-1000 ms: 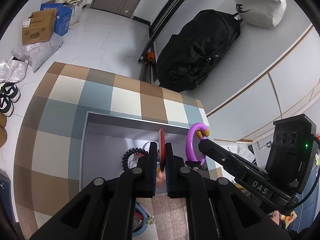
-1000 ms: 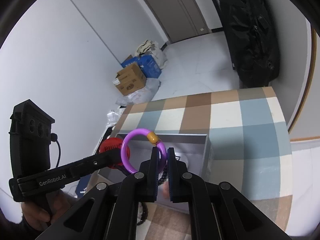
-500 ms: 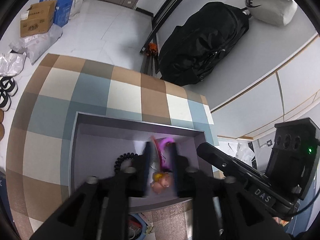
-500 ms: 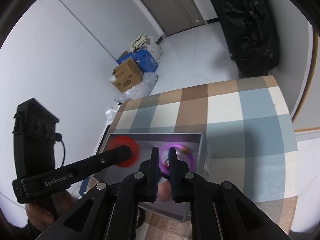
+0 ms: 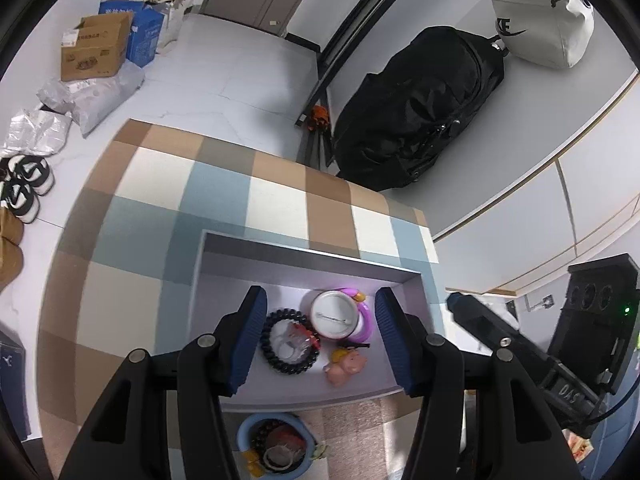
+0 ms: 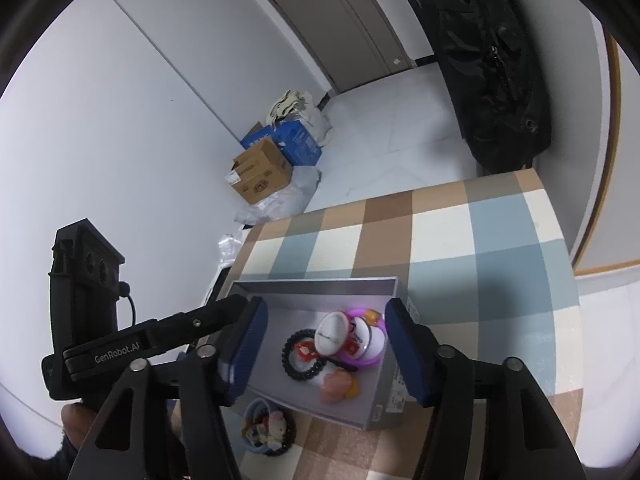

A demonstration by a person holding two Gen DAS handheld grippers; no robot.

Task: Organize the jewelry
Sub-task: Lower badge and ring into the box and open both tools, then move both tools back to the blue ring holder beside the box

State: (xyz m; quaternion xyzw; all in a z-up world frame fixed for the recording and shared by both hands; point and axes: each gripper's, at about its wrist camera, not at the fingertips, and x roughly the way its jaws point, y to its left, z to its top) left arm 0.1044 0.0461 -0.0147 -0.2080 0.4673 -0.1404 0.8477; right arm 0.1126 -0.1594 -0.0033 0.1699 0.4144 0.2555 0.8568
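A grey open box (image 5: 304, 254) (image 6: 380, 404) sits on the checked tablecloth. Inside lie a black bead bracelet (image 5: 289, 340) (image 6: 304, 356), a round white badge (image 5: 335, 315) (image 6: 330, 334), a purple ring (image 5: 362, 330) (image 6: 370, 356) and a small pink figure (image 5: 346, 365) (image 6: 338, 386). My left gripper (image 5: 320, 340) is open and empty above the box. My right gripper (image 6: 326, 350) is open and empty above the same box. A blue bowl (image 5: 276, 446) (image 6: 266, 426) holding more jewelry stands by the box's near edge.
The checked table (image 5: 160, 184) (image 6: 480, 240) ends near a black bag (image 5: 416, 104) against the wall. Cardboard boxes (image 5: 96, 46) (image 6: 262, 174) and shoes (image 5: 24, 188) lie on the floor to the left.
Both grippers opened. The left one let go of the round badge and the right one let go of the purple ring; both items now lie in the box.
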